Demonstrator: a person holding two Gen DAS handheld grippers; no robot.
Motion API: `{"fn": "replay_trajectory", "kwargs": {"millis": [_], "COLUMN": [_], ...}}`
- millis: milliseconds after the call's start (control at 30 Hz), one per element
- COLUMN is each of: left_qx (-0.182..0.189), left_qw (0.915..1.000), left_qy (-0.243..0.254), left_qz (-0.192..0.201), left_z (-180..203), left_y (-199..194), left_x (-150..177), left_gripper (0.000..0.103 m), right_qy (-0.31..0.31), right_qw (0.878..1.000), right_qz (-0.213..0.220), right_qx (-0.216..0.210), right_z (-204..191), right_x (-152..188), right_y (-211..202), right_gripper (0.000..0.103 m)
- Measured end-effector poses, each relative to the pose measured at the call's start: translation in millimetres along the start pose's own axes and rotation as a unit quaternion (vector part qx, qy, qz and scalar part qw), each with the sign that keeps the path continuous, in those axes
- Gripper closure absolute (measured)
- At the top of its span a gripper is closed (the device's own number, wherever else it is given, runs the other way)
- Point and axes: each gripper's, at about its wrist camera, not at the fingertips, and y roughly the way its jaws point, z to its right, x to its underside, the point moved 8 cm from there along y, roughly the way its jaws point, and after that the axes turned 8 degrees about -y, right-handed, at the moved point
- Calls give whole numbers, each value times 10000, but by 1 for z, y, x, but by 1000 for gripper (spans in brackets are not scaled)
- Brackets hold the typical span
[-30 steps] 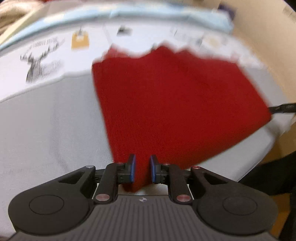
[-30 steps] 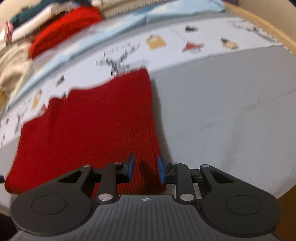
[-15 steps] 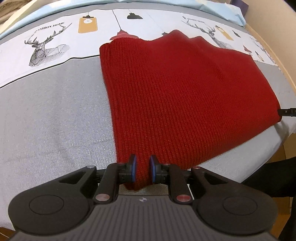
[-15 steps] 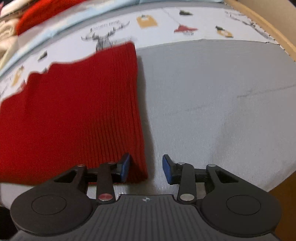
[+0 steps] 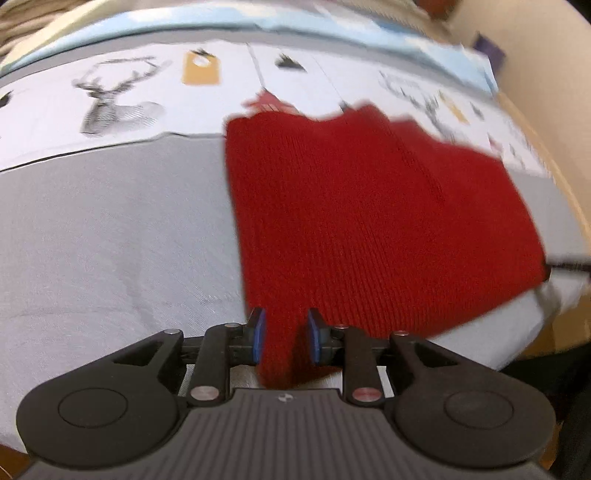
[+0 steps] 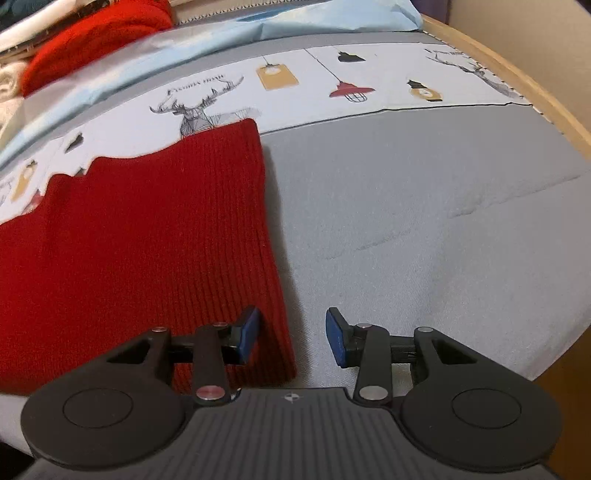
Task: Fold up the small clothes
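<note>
Jaws opening, red knit (image 5: 369, 229) between left hand-held gripper (image 5: 284, 339)

Right of the red knit garment (image 6: 140, 240), the grey bed sheet (image 6: 424, 221) lies bare; beyond it, a clothes pile (image 6: 74, 44) blocks the far corner.

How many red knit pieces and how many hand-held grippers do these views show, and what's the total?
Red knit pieces: 2, the flat red garment and a bunched red knit behind.
Hand-held grippers: 2, left hand-held gripper, right hand-held gripper.
Total: 4
</note>
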Motion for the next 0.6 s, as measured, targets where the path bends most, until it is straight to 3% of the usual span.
{"fn": "replay_trajectory", "kwargs": {"millis": [67, 200, 300, 367, 467, 600], "left_qx": [56, 69, 17, -7, -119, -277], "left_qw": [9990, 9930, 9870, 9831, 9797, 9748], "left_qy": [-374, -976, -1350, -1553, -1643, -1764], "left_qz": [225, 658, 870, 973, 1144, 1335], "left_z": [-13, -40, -62, -76, -95, -124], "left_y": [-11, -35, -49, -58, -71, -90], "left_x": [-8, -17, -21, -21, -22, -19], "left_gripper": [76, 76, 76, 76, 75, 73], "right_qy": [-45, 45, -174, -93, 70, -344], "right_qw": [9996, 9996, 9988, 9984, 9942, 9868], "right_qz": [-290, 163, -267, -52, 612, 1244], "right_qx": [45, 219, 359, 554, 883, 974], "right_z": [-1, -2, -6, -7, -18, -62], "right_x": [8, 2, 10, 3, -9, -17], "right_y": [11, 3, 20, 12, -12, -35], "right_gripper": [60, 59, 54, 54, 55, 55]}}
